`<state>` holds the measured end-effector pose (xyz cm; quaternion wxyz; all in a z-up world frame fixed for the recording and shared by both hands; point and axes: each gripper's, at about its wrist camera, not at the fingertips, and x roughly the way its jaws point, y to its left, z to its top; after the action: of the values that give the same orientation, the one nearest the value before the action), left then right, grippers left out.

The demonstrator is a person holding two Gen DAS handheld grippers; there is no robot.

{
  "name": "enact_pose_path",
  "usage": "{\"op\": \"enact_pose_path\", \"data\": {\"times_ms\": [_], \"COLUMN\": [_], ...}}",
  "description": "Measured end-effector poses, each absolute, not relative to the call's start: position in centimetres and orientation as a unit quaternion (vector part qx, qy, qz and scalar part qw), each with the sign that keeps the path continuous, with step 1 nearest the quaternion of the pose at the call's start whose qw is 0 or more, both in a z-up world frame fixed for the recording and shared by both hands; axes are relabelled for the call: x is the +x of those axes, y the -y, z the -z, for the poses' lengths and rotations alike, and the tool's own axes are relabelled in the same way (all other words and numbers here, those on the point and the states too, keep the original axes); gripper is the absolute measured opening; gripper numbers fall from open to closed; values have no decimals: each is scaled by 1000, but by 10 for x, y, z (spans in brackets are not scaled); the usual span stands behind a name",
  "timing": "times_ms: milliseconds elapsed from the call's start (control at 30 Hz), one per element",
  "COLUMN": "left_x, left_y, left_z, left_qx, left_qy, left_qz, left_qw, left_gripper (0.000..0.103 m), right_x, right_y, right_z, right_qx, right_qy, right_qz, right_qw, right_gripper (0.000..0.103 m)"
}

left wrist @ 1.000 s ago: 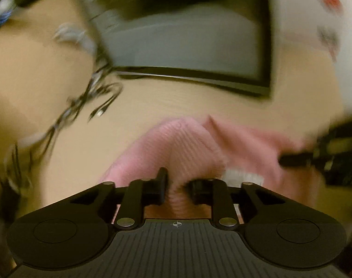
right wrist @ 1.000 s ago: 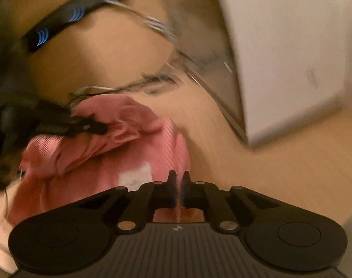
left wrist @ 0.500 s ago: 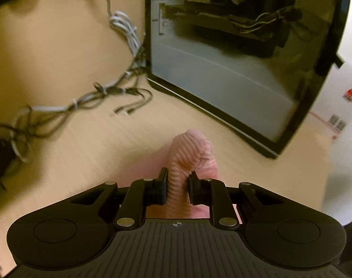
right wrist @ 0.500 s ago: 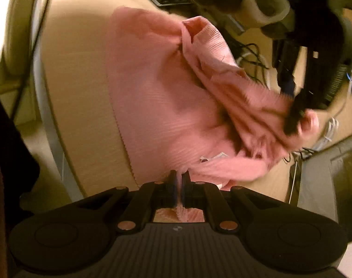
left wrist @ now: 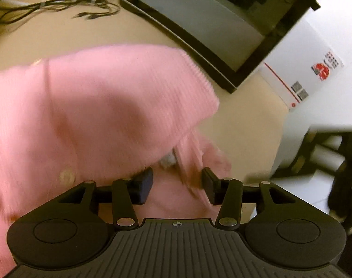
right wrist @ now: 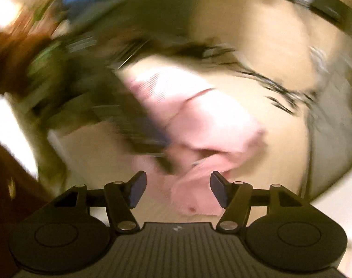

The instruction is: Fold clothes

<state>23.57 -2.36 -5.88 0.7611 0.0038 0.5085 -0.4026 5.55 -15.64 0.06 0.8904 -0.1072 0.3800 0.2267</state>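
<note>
Both hand-held grippers, left and right, just opened, dropping the pink cardigan onto the table; next probably regrasp an edge.

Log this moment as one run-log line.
stage: release after fold | left gripper: jaws just opened, off pink knit cardigan | right gripper: jaws just opened, cardigan loose below | surface: wooden desk

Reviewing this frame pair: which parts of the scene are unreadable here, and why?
- Right wrist view: motion blur smears everything above the right hand-held gripper; the pink garment shows no clear fold lines.
- Left wrist view: the garment runs off the left edge and under the left hand-held gripper, so its full shape is hidden.
- Box label: print too small to read.
</note>
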Motion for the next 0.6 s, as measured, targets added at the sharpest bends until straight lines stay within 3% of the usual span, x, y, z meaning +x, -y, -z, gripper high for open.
{"op": "enact_pose_path", "data": {"times_ms": [33, 100, 133, 167, 267, 400, 600], "left_x": [226, 205, 197, 189, 186, 195, 202], "left_y": [14, -10, -25, -41, -90, -154, -173], "left_z": [51, 31, 23, 14, -1, -3, 30], "left_qx": [-3, -10, -18, -26, -69, -96, -68], "left_qy": [-499, -472, -461, -450, -434, -424, -442], "left_qz": [407, 417, 414, 410, 362, 236, 169], "left_qw": [765, 777, 785, 793, 822, 869, 878], "left_gripper": [65, 80, 82, 82, 82, 76, 72], "right_x": [60, 74, 82, 87, 95, 84, 77], "right_y": [165, 177, 182, 183, 166, 127, 112], "right_z": [-1, 5, 9, 16, 46, 66, 57], "right_qx": [-67, 6, 41, 65, 91, -4, -76], "right_qy": [-377, -377, -376, -375, -404, -432, -441], "right_qz": [-208, -174, -158, -149, -134, -131, -144], "right_qw": [900, 910, 912, 912, 900, 892, 883], "right_gripper": [59, 39, 28, 25, 23, 27, 28]}}
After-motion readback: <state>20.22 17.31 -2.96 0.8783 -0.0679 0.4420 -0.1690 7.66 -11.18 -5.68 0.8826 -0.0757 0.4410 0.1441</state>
